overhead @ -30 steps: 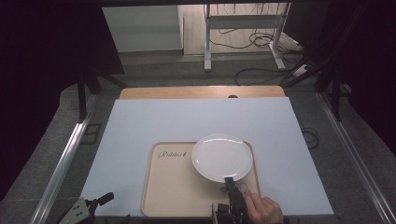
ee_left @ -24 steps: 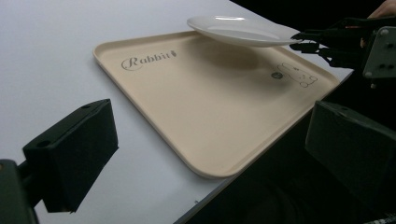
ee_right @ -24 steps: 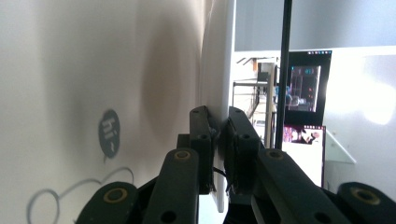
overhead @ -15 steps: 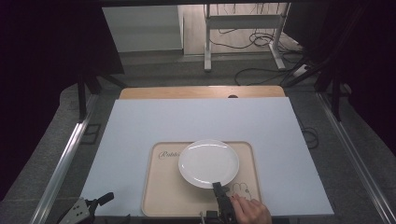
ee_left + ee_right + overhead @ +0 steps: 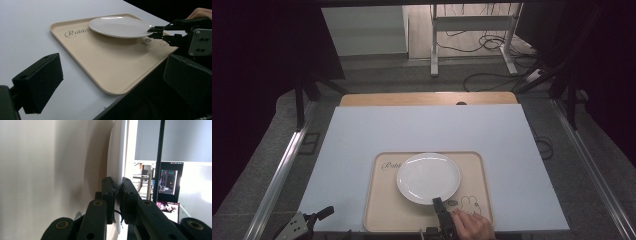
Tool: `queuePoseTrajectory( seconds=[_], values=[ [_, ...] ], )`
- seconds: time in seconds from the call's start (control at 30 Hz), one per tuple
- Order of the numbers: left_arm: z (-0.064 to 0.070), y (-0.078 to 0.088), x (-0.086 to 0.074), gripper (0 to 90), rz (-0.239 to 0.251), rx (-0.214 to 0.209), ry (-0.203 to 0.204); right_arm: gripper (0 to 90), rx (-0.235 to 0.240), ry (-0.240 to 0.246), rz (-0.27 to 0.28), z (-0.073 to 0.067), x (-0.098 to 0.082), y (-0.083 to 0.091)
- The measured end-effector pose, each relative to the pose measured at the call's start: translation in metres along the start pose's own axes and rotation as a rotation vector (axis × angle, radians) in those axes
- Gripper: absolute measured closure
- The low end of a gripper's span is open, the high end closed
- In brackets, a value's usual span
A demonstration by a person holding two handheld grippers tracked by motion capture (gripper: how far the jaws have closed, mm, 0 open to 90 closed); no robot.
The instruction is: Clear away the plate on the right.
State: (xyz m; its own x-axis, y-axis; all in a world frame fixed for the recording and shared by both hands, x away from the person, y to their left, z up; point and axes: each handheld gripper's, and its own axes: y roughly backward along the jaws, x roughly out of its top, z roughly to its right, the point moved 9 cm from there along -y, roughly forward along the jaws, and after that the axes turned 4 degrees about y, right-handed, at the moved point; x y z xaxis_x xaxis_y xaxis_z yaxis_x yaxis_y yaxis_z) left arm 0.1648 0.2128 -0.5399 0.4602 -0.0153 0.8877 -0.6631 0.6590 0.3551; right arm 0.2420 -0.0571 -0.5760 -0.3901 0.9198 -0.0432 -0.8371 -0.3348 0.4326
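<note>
Plate [image 5: 428,177] above tray [image 5: 384,212] centre; tray at table's [image 5: 362,135] near edge, right of the middle.

The worktop [image 5: 422,130] is a pale, bluish-white sheet that covers nearly the whole surface; a strip of bare wood [image 5: 427,98] peeks out along the far edge, with a small dark hole in it near the middle; metal rails run along both sides. Lying straight on the sheet is a beige tray [image 5: 384,210] with rounded corners and a raised lip; it sits close to the near edge, a bit right of centre; there's cursive lettering in its far-left corner and a little rabbit drawing towards its near-right corner. In the left gripper view the tray [image 5: 110,72] lies flat, one corner right by the worktop's edge.
</note>
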Motion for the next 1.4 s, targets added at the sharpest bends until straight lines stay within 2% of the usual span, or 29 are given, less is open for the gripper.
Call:
queuePoseTrajectory(
  seconds=[0.37,0.43,0.47,0.5,0.93,1.0,1.1,1.13,1.23,1.4],
  values=[
    [0.0,0.0,0.0,1.8,-0.001,-0.001,-0.001,85.5,0.067,-0.022,0.029,-0.01,0.005,-0.003],
    [0.0,0.0,0.0,1.8,-0.001,-0.001,-0.001,85.8,0.081,-0.03,0.027,-0.013,0.006,-0.004],
    [0.0,0.0,0.0,1.8,-0.001,-0.001,-0.001,86.0,0.081,-0.01,0.008,-0.013,0.005,-0.002],
    [0.0,0.0,0.0,1.8,-0.001,-0.001,-0.001,86.1,0.051,-0.001,-0.007,-0.012,0.004,-0.002],
    [0.0,0.0,0.0,1.8,0.001,-0.002,-0.001,85.0,0.117,-0.006,0.0,-0.023,0.007,-0.005],
    [0.0,0.0,0.0,1.8,0.002,-0.003,-0.001,83.4,0.116,-0.015,0.004,-0.023,0.007,-0.006],
    [0.0,0.0,0.0,1.8,0.001,-0.003,-0.001,80.6,0.142,-0.032,-0.014,-0.024,0.005,-0.006],
    [0.0,0.0,0.0,1.8,0.001,-0.003,-0.001,80.5,0.127,-0.024,-0.008,-0.024,0.005,-0.007],
    [0.0,0.0,0.0,1.8,0.001,-0.002,-0.002,78.8,0.121,-0.04,-0.009,-0.024,0.005,-0.007],
    [0.0,0.0,0.0,1.8,0.001,-0.002,-0.002,75.7,0.13,-0.044,-0.018,-0.023,0.003,-0.005]
  ],
)
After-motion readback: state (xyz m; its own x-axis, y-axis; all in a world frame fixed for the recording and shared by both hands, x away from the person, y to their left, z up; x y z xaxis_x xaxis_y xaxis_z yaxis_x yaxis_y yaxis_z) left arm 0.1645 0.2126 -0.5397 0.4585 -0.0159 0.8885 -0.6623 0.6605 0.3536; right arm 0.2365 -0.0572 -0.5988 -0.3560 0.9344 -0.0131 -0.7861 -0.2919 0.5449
